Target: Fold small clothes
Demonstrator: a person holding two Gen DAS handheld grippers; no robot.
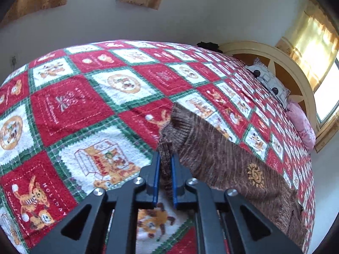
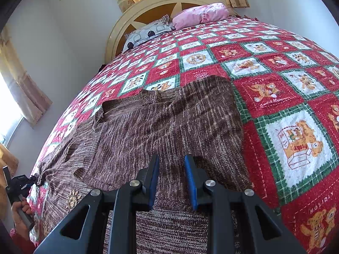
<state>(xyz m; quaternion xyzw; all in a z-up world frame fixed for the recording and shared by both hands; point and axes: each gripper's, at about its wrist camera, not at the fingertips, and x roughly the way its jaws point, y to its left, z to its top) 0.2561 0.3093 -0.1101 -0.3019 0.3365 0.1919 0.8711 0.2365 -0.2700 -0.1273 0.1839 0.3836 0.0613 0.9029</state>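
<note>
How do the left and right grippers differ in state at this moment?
The left gripper has its jaws nearly together, pinching a bunched edge of the brown knit sweater; the right gripper has a clear gap between its jaws. The left one lifts fabric off the blanket; the right one sits over flat sweater, and whether it holds any I cannot tell. Both have blue pads and black frames.

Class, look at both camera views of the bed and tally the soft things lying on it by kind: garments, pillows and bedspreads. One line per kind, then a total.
Knitted brown sweater: 1
Pillows: 2, one grey patterned pillow and one pink pillow
Red, white and green patchwork bedspread: 1
Total: 4
</note>
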